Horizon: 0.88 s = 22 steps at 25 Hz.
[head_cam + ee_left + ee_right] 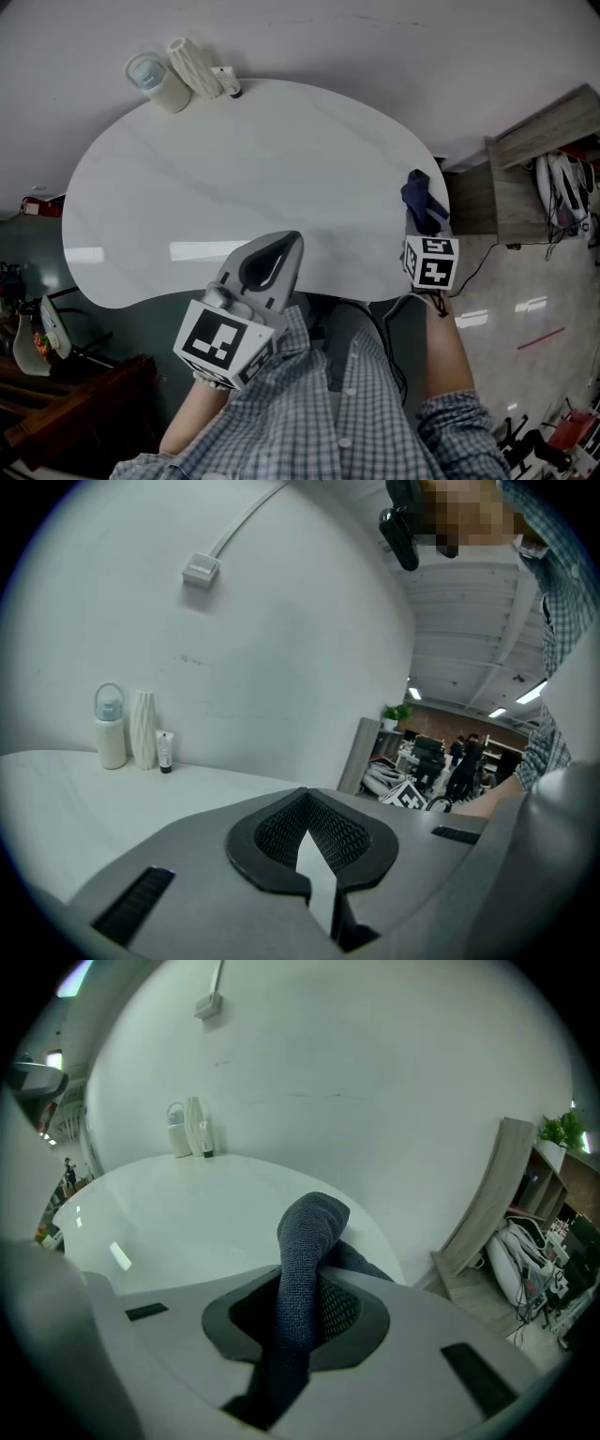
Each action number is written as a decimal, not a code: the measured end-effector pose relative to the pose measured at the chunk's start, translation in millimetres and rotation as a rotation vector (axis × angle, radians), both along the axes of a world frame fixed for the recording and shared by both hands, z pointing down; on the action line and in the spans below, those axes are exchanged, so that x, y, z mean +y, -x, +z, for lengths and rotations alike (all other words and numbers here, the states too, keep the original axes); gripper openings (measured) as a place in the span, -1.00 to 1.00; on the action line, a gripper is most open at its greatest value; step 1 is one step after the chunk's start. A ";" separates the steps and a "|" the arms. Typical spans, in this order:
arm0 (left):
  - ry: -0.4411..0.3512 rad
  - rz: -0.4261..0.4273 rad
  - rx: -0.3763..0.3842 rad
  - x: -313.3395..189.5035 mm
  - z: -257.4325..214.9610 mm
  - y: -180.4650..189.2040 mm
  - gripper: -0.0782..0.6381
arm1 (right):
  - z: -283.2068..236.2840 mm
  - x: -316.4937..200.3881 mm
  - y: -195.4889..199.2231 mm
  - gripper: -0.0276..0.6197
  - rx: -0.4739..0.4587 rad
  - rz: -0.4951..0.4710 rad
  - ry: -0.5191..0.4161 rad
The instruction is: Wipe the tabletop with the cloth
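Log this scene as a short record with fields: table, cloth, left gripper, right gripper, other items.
table: white, kidney-shaped
cloth: dark blue, at the table's right edge
left gripper: jaws together, nothing between them, over the near edge
right gripper: shut on the cloth
other items: bottle, ribbed vase, small tube, grouped at the far edge by the wall

A dark blue knitted cloth point(302, 1241), a glossy white rounded tabletop point(234, 169) with faint grey veining, a blue-and-white checked shirt point(319, 412)
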<state>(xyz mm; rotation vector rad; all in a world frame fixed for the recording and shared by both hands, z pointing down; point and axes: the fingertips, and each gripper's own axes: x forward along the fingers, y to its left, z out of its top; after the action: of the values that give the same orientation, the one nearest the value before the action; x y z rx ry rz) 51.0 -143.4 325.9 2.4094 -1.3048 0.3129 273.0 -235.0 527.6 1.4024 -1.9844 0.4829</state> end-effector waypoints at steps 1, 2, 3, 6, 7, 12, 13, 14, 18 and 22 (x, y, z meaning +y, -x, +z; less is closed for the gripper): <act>0.000 -0.003 -0.001 -0.7 0.1 -0.9 -0.77 | 0.1 -2.2 -8.3 -0.75 0.006 0.012 -0.001; 0.001 -0.006 -0.002 -1.3 0.1 -1.7 -0.77 | 0.1 -4.2 -16.1 -0.75 0.009 0.023 -0.001; 0.001 -0.009 -0.004 -1.7 0.3 -2.4 -0.77 | 0.1 -6.3 -23.0 -0.75 0.012 0.031 -0.001; 0.003 -0.018 -0.005 -2.1 1.2 -4.4 -0.77 | -0.3 -13.5 -38.1 -0.75 0.026 0.052 -0.004; 0.003 -0.020 -0.005 -2.3 1.5 -5.5 -0.77 | -0.3 -16.3 -42.3 -0.75 0.029 0.061 -0.005; 0.004 -0.031 -0.006 -4.3 2.1 -8.0 -0.77 | 0.1 -28.7 -53.7 -0.75 0.054 0.073 -0.006; 0.004 -0.036 -0.006 -4.3 2.4 -7.6 -0.77 | 0.2 -30.7 -54.2 -0.75 0.054 0.071 -0.004; 0.004 -0.040 -0.006 -4.1 2.9 -7.1 -0.77 | 0.4 -32.6 -54.3 -0.75 0.052 0.070 -0.001; 0.005 -0.057 0.003 -4.0 5.2 -4.4 -0.77 | 0.2 -39.5 -50.4 -0.75 0.046 0.060 0.009; 0.021 -0.088 0.002 -5.6 4.5 0.9 -0.77 | -0.1 -46.8 -36.8 -0.75 0.034 0.037 0.016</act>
<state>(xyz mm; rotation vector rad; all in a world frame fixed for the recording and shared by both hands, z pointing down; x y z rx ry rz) 50.2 -149.0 330.4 2.3270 -1.3948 0.2983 309.8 -281.8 527.6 1.4302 -1.9273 0.4874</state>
